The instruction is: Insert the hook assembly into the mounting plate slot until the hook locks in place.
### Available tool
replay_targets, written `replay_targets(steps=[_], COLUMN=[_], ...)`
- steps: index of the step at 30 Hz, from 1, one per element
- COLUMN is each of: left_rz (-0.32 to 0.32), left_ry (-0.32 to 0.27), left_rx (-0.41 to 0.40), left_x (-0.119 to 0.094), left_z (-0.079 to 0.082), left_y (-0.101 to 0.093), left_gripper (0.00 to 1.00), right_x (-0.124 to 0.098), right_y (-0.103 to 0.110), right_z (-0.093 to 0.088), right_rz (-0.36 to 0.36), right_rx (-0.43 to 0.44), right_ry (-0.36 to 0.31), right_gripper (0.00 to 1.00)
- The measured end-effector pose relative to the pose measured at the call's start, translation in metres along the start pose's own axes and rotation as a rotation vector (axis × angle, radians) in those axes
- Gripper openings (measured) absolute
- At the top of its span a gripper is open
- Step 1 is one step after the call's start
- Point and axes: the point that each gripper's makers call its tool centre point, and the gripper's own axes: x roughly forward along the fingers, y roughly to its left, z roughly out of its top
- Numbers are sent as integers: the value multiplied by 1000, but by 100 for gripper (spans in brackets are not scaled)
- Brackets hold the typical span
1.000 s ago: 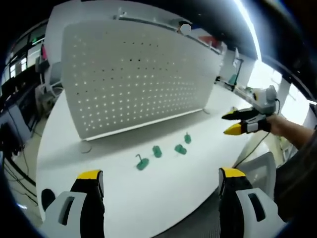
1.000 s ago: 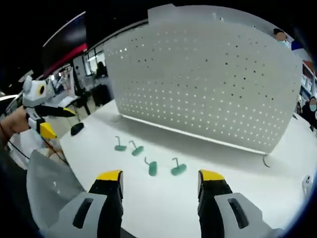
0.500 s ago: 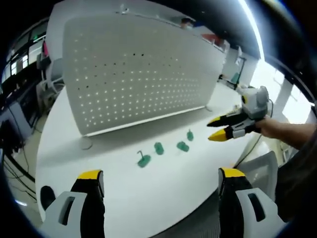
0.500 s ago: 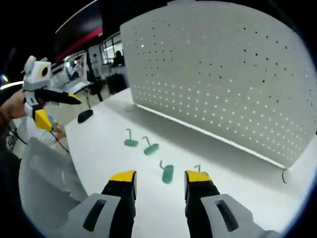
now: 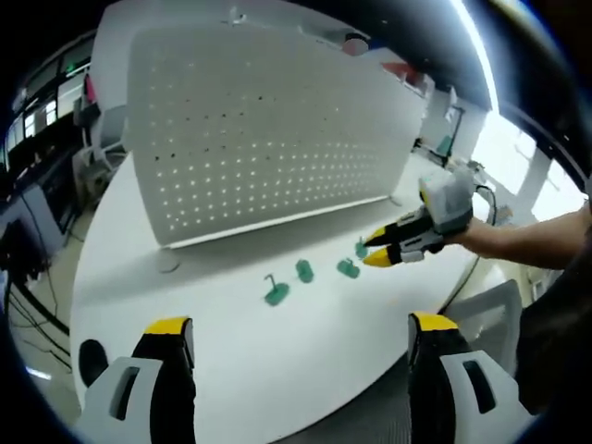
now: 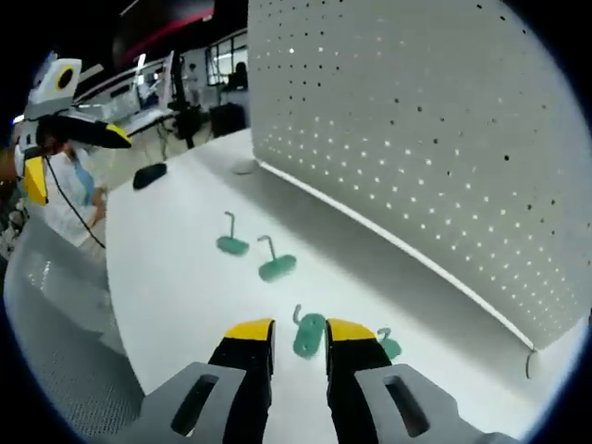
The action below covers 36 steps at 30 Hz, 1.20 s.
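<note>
A white perforated mounting plate [image 5: 259, 129] [image 6: 435, 139] stands upright on the white table [image 5: 231, 361]. Several green hook assemblies lie in a row in front of it [image 5: 276, 293], [image 5: 305, 270], [image 5: 348, 268]. In the right gripper view, my right gripper [image 6: 300, 331] hangs low over one hook [image 6: 308, 333], which lies between its narrowed jaws with a gap still showing on the left side. The same gripper [image 5: 376, 250] reaches in from the right in the left gripper view. My left gripper [image 5: 301, 324] is held wide open above the table's near edge, holding nothing, and appears again at the far left [image 6: 74, 157].
A small black object [image 6: 150, 174] lies on the table toward the left end. A grey mesh chair back [image 6: 55, 351] [image 5: 481, 310] stands at the table's rounded edge. Two more hooks [image 6: 231, 245], [image 6: 276, 268] lie left of the right gripper. Office desks fill the background.
My right gripper has come down and forward to the hook row and its jaws have narrowed around one hook. The left gripper has hardly moved and stays open.
</note>
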Motion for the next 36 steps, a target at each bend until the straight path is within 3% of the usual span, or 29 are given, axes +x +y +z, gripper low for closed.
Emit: replay_targets(steps=[8,13,21,36], left_rz=[14,24,21,26], left_ry=[0,6,20,13], left_rx=[-12,-20,-18,-8], left_x=[-3,-3,-2,-5], left_z=[-4,-7,-11,-6], left_y=[6,10,8,8], left_gripper=[98,98,98,98], right_x=[27,39,39,35], right_y=[3,0,-8,-12], right_z=[-9,-11,-14,-17], right_rz=[13,9,-28,-40], right_rx=[-37,-11,-58,-17], right_ry=[65,96,125,112], right_gripper=[18,12,2,0])
